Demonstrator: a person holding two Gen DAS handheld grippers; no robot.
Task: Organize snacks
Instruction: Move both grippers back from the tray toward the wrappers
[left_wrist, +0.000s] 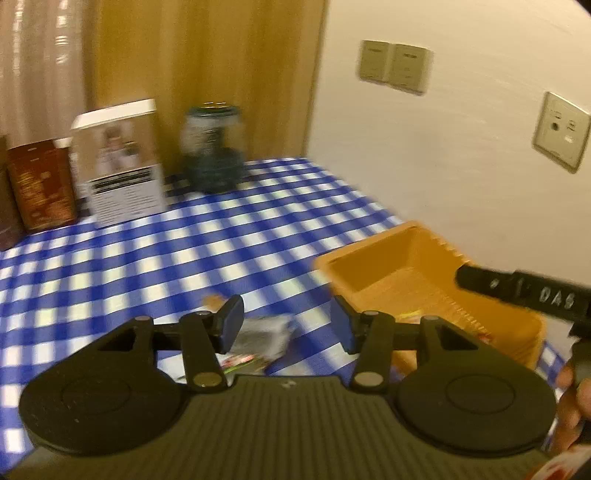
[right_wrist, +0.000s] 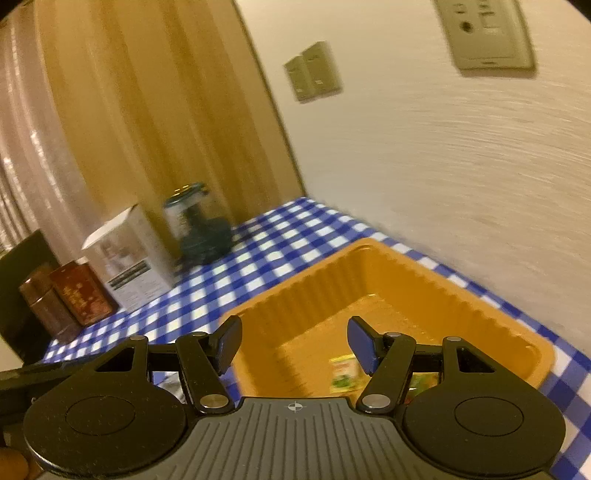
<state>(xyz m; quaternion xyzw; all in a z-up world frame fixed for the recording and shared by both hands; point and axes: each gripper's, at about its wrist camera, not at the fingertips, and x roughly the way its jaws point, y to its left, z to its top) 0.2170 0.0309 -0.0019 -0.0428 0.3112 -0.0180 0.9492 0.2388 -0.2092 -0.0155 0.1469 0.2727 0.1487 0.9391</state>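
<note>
An orange plastic tray (left_wrist: 373, 275) stands on the blue checked tablecloth (left_wrist: 177, 258) by the wall. In the left wrist view my left gripper (left_wrist: 288, 325) hangs open above the cloth, left of the tray, with nothing between its pads. Below it lie loose snack packets, a silvery one (left_wrist: 267, 334) and a red-green one (left_wrist: 240, 360). The right gripper's black body (left_wrist: 517, 291) crosses over the tray's near right side. In the right wrist view my right gripper (right_wrist: 295, 343) is open and empty above the tray (right_wrist: 317, 295). A green-yellow packet (right_wrist: 343, 373) lies on the tray floor.
At the back of the table stand a white carton (left_wrist: 123, 162), a brown tin (left_wrist: 42, 184) and a glass jar (left_wrist: 212, 147), in front of a curtain. The wall with socket plates (left_wrist: 561, 131) runs close along the tray's far side. A hand (left_wrist: 570, 406) shows at the right edge.
</note>
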